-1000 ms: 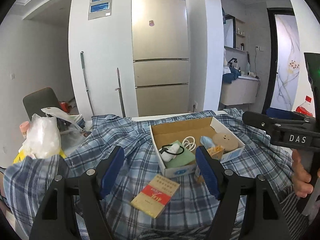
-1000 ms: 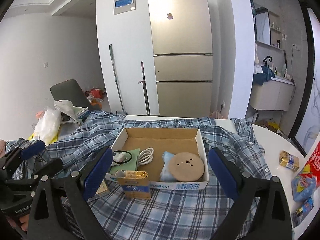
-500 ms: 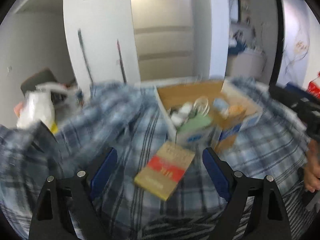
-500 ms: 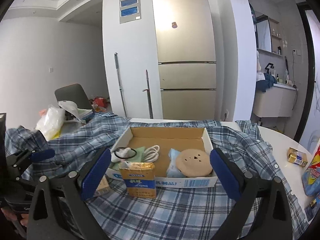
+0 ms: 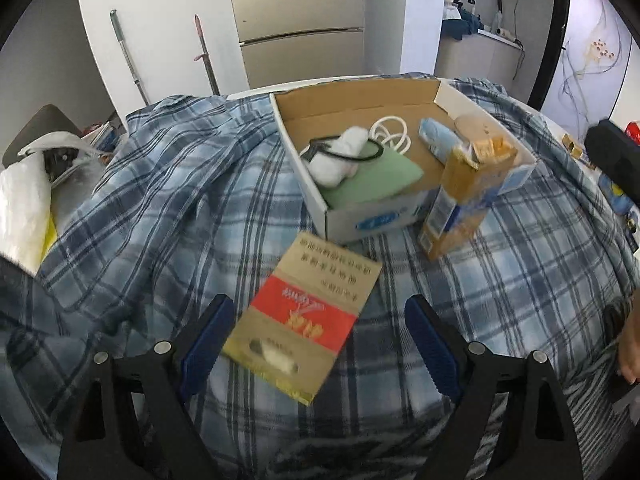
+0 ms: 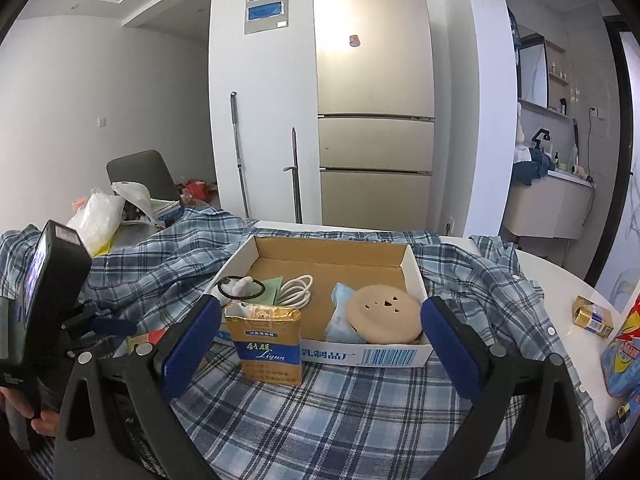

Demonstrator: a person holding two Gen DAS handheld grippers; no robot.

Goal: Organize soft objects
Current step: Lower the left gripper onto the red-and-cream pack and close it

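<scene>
Plaid blue-and-white shirt cloth [image 5: 168,208] covers most of the surface, rumpled toward the far left and smoother near the cameras. On it, at the far middle, sits an open cardboard box [image 6: 416,276] with white outer walls. Inside lie a white rolled cloth [image 5: 340,156] ringed by a black band, a green folded cloth [image 5: 376,180], a coiled white cable [image 6: 296,290], a pale blue packet [image 6: 340,320] and a tan round pad [image 6: 382,314].

A yellow carton [image 6: 268,344] stands upright, touching the box's near wall. A flat red-and-tan packet [image 5: 304,312] lies on the cloth just near of the box's near-left corner.

The left tool [image 5: 316,344] tilts down over the packet with jaws spread wide. The packet's near end lies between the blue pads [image 5: 204,340], neither pad pressing it.

The right tool [image 6: 320,340] hovers low before the box, jaws wide and holding nothing. The carton stands just inside its left pad.

Bare white surface [image 6: 560,292] shows at the right edge, where a small gold box [image 6: 594,316] and a bright snack bag [image 6: 624,356] lie. Open cloth lies between the two tools and the box's near wall.
</scene>
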